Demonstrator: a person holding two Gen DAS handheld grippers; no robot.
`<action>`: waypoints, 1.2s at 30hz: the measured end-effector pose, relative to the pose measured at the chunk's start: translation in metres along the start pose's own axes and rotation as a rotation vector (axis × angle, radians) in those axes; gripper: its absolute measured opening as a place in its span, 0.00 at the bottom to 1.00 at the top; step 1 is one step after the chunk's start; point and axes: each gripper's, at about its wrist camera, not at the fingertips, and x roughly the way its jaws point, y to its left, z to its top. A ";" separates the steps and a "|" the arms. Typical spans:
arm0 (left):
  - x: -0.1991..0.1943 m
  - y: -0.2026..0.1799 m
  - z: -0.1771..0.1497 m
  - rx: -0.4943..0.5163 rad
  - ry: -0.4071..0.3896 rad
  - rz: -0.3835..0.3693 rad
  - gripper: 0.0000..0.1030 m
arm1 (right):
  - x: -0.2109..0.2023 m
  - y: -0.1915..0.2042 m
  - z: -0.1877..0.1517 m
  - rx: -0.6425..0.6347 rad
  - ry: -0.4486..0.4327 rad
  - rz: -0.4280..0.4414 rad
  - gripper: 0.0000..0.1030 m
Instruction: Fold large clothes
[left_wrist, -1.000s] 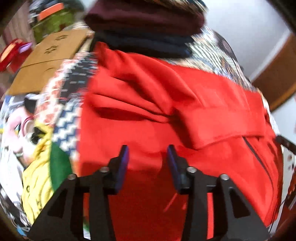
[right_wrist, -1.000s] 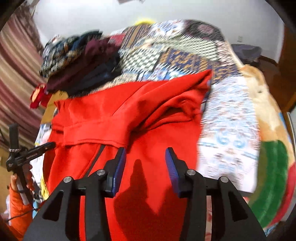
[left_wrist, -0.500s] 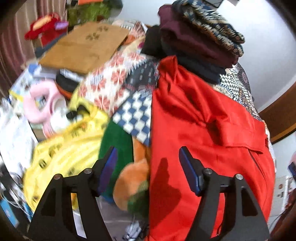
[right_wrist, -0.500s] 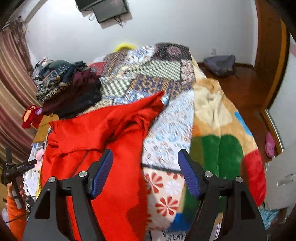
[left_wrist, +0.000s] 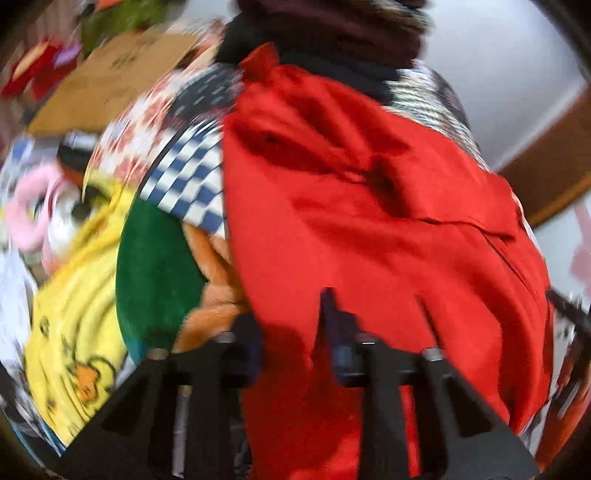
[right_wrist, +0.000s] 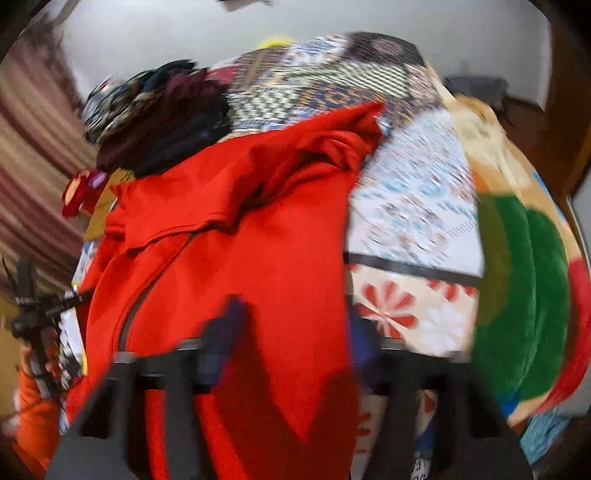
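Note:
A large red garment (left_wrist: 369, 229) lies partly folded on a patchwork-covered bed; it also shows in the right wrist view (right_wrist: 258, 240). My left gripper (left_wrist: 293, 332) straddles the garment's near left corner, red cloth between its fingers. My right gripper (right_wrist: 295, 332) straddles the garment's near right corner, cloth draped between its fingers. Both views are blurred; the jaws stand a moderate gap apart with cloth in it, and I cannot tell whether they clamp it. The other gripper (right_wrist: 33, 314) shows at the far left of the right wrist view.
A pile of folded dark clothes (right_wrist: 159, 114) sits at the head of the bed (right_wrist: 413, 206). A green, orange and red fleece blanket (right_wrist: 524, 288) hangs over the right side. A yellow duck-print cloth (left_wrist: 74, 314), cardboard (left_wrist: 110, 77) and clutter lie left.
Both grippers were wide open and held back half a second ago; now they have come down onto the garment's near corners and their jaws have narrowed around the red cloth.

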 end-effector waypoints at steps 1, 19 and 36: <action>-0.005 -0.008 0.002 0.036 -0.017 0.011 0.17 | 0.001 0.001 0.004 -0.005 -0.004 0.005 0.09; -0.024 -0.007 0.131 -0.026 -0.236 0.020 0.06 | 0.016 -0.028 0.091 0.052 -0.160 -0.045 0.08; 0.044 0.009 0.116 -0.059 -0.049 0.095 0.27 | 0.016 -0.058 0.082 0.150 -0.074 -0.114 0.45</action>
